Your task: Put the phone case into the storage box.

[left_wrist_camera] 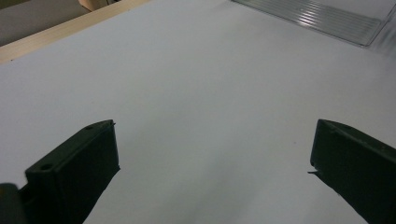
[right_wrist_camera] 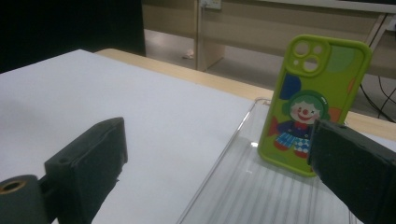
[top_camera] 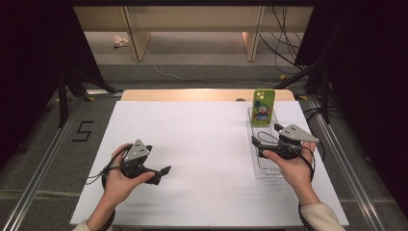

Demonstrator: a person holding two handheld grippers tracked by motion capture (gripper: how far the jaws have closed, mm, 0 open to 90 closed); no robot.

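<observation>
High view: right gripper released over clear tray, left gripper released, low.

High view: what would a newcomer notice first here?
A green phone case with a clown picture stands upright at the far end of a clear tray on the right of the white table. The right hand-held gripper, open, hovers over that tray, and the left hand-held gripper rests open on the table.

The phone case is lime green, printed with a clown in a green wig, red nose, blue and orange patches. The tray is clear ribbed plastic. The counter is white, edged pale wood.
</observation>
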